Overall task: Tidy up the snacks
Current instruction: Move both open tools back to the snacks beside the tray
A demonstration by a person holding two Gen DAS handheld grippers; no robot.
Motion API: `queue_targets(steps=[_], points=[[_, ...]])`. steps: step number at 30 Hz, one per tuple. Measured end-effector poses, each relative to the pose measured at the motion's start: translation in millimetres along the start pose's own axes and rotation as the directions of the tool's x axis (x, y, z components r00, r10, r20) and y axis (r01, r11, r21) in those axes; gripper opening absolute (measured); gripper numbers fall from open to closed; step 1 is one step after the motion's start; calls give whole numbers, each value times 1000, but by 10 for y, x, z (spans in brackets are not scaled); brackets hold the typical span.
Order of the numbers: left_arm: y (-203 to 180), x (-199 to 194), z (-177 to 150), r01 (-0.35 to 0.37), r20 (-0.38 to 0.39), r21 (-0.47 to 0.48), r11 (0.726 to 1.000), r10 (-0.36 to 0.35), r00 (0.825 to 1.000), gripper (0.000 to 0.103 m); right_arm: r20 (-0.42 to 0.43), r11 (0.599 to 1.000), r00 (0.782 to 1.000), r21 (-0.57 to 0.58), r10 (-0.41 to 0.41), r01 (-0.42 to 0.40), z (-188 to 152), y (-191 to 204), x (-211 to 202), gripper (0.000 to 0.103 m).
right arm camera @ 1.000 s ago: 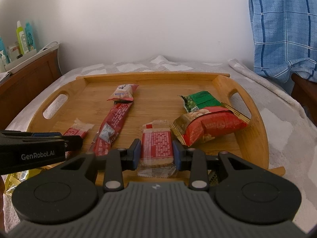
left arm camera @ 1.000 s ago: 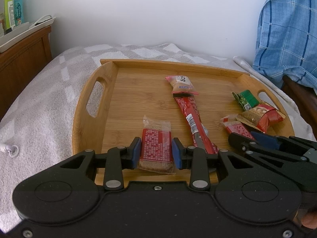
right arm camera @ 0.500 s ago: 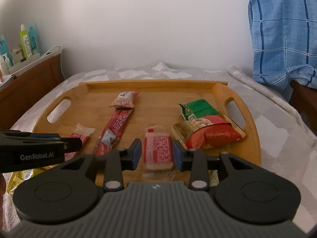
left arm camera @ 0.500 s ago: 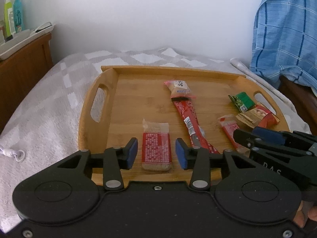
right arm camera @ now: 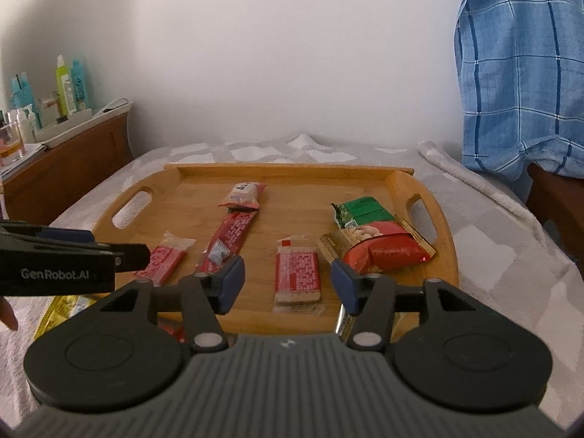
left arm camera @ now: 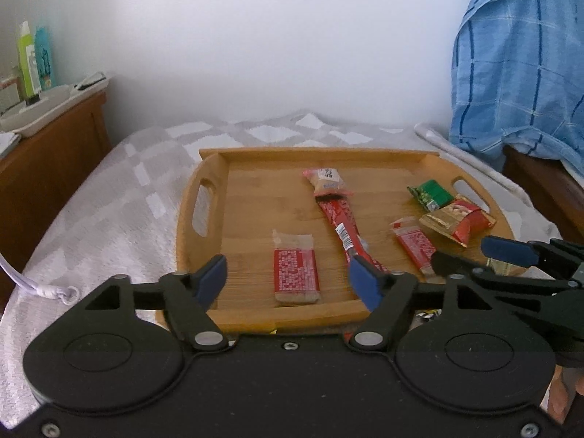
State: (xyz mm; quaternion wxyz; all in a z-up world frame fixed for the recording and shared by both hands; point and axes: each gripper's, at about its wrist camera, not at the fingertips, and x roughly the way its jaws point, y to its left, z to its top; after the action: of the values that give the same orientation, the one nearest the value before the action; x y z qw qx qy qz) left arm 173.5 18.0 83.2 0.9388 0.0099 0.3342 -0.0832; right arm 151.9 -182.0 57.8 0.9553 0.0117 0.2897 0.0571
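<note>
As both sets of fingers spread, I saw a red wafer pack point(left arm camera: 295, 273) lying free between the left gripper's point(left arm camera: 290, 283) fingers, another wafer pack point(right arm camera: 297, 273) between the right gripper's point(right arm camera: 286, 283), both on the wooden tray point(left arm camera: 255, 219).

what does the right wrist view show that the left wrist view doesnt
Only the right wrist view: a yellow packet lying off the tray on the blanket, a drinking glass on the sideboard, and the left claw from the side.

Only the left wrist view: a white cord on the blanket, and the right claw from the side.

Both: the wooden tray holding two red biscuit bars, a long red stick pack, a small pink pack, a green pack and a red-gold bag. Both claws are opening, nothing between them.
</note>
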Motion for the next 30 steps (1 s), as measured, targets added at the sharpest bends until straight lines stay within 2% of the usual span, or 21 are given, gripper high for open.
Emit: queue_targets(steps=[5, 13, 18, 30], points=[[25, -181, -78, 5, 32, 13, 1000, -5, 999, 88, 13, 1000, 1000, -19, -16, 16, -82, 39, -150, 88], [38, -350, -256, 21, 44, 38, 999, -22, 999, 94, 13, 998, 999, -49, -29, 30, -224, 107, -330, 94], [75, -381, -358, 22, 40, 31, 999, -23, 999, 96, 15, 998, 1000, -52, -27, 28, -293, 127, -410, 102], [236, -392, -575, -1, 16, 9, 1000, 1, 1000, 97, -11, 999, 999, -35, -34, 34, -458, 129, -482, 103]])
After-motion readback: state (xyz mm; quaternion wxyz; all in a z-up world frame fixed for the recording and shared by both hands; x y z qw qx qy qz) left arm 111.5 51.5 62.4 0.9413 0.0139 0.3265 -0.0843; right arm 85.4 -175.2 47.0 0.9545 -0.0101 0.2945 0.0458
